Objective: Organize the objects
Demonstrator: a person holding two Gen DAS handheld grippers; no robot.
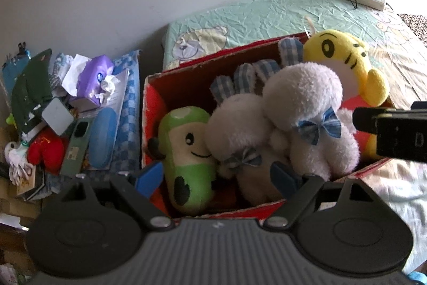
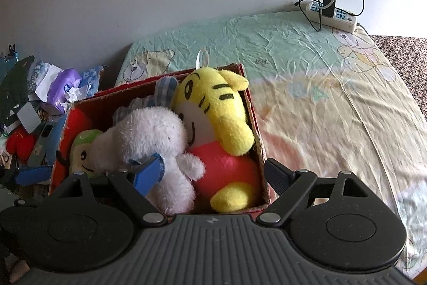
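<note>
A red cardboard box (image 1: 152, 108) (image 2: 250, 108) sits on the bed, packed with plush toys. Inside lie a green plush (image 1: 186, 159), two white bunnies (image 1: 304, 98) (image 2: 149, 135) with blue gingham ears and bows, and a yellow tiger plush (image 1: 344, 55) (image 2: 218, 108). My left gripper (image 1: 216, 178) hangs open over the box's near left part, with the green plush and one bunny's underside between its fingers. My right gripper (image 2: 213, 178) is open too. Its blue pad (image 2: 148, 175) is by the white bunny, and its other finger is outside the box's right wall.
A cluttered pile lies left of the box: a purple tissue pack (image 1: 93, 76), a red toy (image 1: 45, 148), a phone (image 1: 77, 143), a blue case (image 1: 102, 138). A power strip (image 2: 333, 15) with cables rests at the bed's far corner. The sheet (image 2: 320, 98) spreads out to the right.
</note>
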